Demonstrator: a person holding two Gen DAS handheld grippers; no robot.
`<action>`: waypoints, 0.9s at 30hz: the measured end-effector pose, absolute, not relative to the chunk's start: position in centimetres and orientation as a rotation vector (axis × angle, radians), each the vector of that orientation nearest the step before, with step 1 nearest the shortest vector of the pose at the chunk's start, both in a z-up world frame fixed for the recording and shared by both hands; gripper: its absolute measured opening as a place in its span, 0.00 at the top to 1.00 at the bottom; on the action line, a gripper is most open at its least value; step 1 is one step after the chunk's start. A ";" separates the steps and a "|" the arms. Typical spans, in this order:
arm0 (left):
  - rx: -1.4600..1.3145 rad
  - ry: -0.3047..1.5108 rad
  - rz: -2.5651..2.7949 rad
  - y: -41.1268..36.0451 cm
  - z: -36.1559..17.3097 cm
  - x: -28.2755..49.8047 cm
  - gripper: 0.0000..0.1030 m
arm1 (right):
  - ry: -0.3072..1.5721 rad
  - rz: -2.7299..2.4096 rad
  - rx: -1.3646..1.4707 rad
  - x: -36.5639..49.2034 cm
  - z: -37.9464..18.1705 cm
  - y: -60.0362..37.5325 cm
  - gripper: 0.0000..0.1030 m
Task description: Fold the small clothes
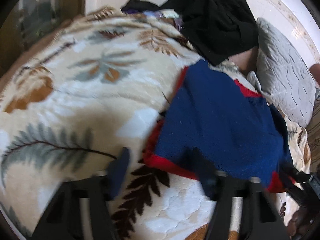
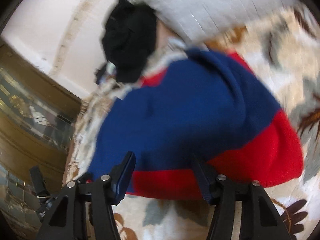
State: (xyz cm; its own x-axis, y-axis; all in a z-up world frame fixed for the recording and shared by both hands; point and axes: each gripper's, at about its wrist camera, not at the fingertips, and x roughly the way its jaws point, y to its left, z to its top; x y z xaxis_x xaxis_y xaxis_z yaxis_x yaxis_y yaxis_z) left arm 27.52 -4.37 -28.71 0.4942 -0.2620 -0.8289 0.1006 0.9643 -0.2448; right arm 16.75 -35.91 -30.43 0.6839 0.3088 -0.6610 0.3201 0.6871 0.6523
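Left wrist view: my left claw (image 1: 160, 170) stands apart over a leaf-print blanket (image 1: 80, 84), holding nothing, its right finger at the red hem of a blue-and-red sweater (image 1: 220, 124) lying on that blanket. Beyond it: a black garment (image 1: 216, 26) and a grey pillow (image 1: 284, 80). Right wrist view: my right claw (image 2: 166, 172) also stands apart, empty, at the sweater's (image 2: 180, 116) red edge.

left gripper (image 1: 160, 166) jaws spread wide, right gripper (image 2: 164, 170) jaws spread wide
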 end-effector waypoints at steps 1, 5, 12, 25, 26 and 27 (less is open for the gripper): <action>-0.181 1.048 -0.233 -4.5 -29.0 27.7 0.54 | 0.837 -0.009 0.850 16.6 -30.4 -36.1 0.47; -0.213 1.045 -0.247 -4.4 -28.6 27.3 0.53 | 0.769 0.037 0.921 14.9 -28.8 -37.2 0.46; -0.323 1.112 -0.330 -3.6 -29.2 26.2 0.29 | 0.852 0.121 1.100 11.6 -29.7 -38.0 0.33; -0.530 1.066 -0.348 -5.1 -30.7 28.9 0.70 | 0.679 -0.135 1.320 10.2 -34.1 -42.8 0.33; -0.535 1.053 -0.356 -5.3 -30.6 29.0 0.70 | 0.662 -0.137 1.332 10.6 -34.4 -42.9 0.33; -0.536 1.043 -0.365 -5.5 -30.5 29.2 0.70 | 0.654 -0.136 1.341 11.1 -34.7 -42.9 0.33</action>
State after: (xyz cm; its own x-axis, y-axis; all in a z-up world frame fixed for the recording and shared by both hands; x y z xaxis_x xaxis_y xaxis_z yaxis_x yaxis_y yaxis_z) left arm 29.18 -5.51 -30.46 0.4626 -0.5262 -0.7135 0.0336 0.8147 -0.5790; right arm 11.06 -42.92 -34.72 0.8155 0.2718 -0.5110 0.4533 0.2492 0.8558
